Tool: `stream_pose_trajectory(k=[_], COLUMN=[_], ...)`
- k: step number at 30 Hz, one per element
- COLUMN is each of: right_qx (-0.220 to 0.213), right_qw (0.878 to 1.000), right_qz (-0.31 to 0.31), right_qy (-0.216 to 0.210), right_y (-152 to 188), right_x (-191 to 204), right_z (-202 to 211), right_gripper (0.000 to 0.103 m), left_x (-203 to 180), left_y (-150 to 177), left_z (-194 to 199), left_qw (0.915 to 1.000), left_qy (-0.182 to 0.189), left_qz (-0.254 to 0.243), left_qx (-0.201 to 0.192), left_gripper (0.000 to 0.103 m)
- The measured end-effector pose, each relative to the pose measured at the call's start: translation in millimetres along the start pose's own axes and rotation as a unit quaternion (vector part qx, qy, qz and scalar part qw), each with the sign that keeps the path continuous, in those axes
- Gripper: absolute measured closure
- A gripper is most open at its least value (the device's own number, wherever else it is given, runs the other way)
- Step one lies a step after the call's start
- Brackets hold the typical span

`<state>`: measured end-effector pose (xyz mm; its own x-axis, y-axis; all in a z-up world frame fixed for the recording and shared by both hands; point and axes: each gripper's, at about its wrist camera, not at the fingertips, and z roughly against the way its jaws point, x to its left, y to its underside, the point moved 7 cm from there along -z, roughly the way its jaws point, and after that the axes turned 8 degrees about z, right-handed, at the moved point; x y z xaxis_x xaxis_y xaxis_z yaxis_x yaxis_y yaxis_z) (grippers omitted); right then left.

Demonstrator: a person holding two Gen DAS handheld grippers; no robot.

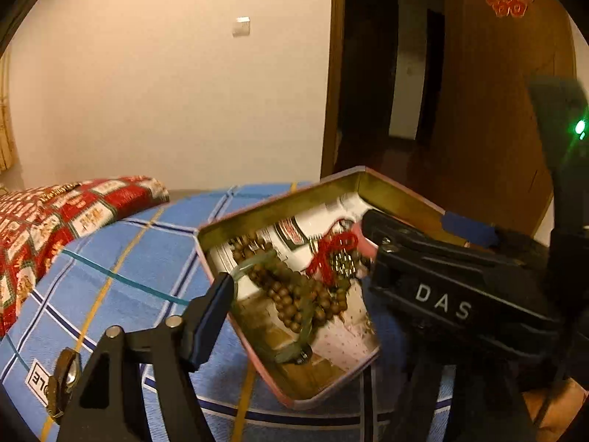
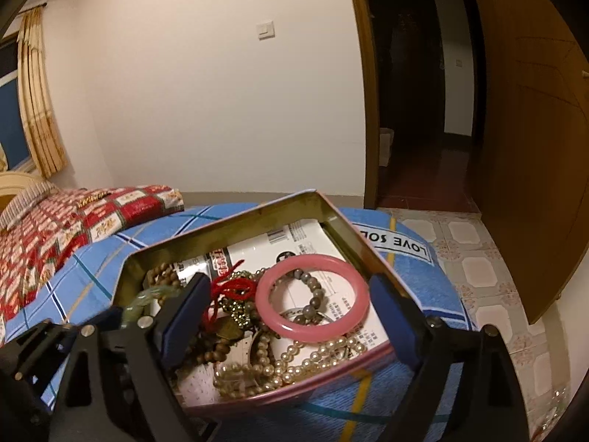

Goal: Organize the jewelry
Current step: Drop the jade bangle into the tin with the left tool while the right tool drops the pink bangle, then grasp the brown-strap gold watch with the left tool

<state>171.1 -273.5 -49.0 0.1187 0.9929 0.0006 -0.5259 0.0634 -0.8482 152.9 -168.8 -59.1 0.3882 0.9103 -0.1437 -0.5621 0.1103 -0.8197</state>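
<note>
Blue plaid bedspread point(image 2: 423, 283) under everything. Right gripper point(image 2: 291, 316) spread wide over the tin's near end, pads clear of everything: pink bangle point(image 2: 313, 296), pearl strand point(image 2: 294, 361) and red cord point(image 2: 230, 291) lie between its fingers, untouched. Left gripper point(image 1: 294, 254) also spread, nothing pinched; left finger point(image 1: 211, 316) just beside a green bangle point(image 1: 294, 350) and brown wooden beads point(image 1: 294, 291). All jewelry sits in the open tin point(image 2: 235, 221) on printed paper. Farther back: red patterned quilt point(image 2: 73, 228), white wall, open wooden door point(image 2: 533, 147).

A blue checked bed point(image 2: 423, 294) bears the open tin point(image 2: 228, 228) and apparently a folded red quilt point(image 2: 73, 228).
</note>
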Motion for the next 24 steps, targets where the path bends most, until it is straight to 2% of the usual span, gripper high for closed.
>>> stream_pose_trajectory(k=[3,8,12,17,20,21,24], right_qx=[-0.015,-0.033,-0.049,-0.075,-0.075,-0.077,-0.084], right_qw=[1.0,0.999,0.998,0.995,0.995,0.995,0.995], right_qz=[-0.018,-0.033,-0.017,0.036,0.046,0.048,0.05], right_qy=[0.004,0.011,0.031,0.058,0.05,0.047,0.036], right_y=[-2.4,-4.2,-5.7,-7.5,-5.5,-5.0,-3.1], right_x=[-6.8,-12.9,-7.9,12.7,25.2,28.9,42.9], right_z=[5.2,12.1,19.3,32.2,34.6,36.7,43.9], right_gripper=[0.013,0.013,0.013,0.013,0.013,0.013,0.013], left_x=[6.9,26.8,60.3,114.9,143.4,154.0,178.5], left_y=[-1.9,0.5,3.6,17.7,27.6,31.8,42.5], left_z=[5.7,17.2,33.7,60.7,71.9,75.1,74.3], left_qw=[0.9998,0.9991,0.9965,0.991,0.9872,0.9854,0.982], left_qy=[0.003,-0.016,-0.056,-0.108,-0.14,-0.152,-0.161], left_qz=[0.017,0.038,0.062,0.078,0.075,0.075,0.093], left_qx=[-0.005,-0.004,-0.003,0.003,0.008,0.011,0.032], left_gripper=[0.03,0.03,0.03,0.03,0.03,0.033,0.053])
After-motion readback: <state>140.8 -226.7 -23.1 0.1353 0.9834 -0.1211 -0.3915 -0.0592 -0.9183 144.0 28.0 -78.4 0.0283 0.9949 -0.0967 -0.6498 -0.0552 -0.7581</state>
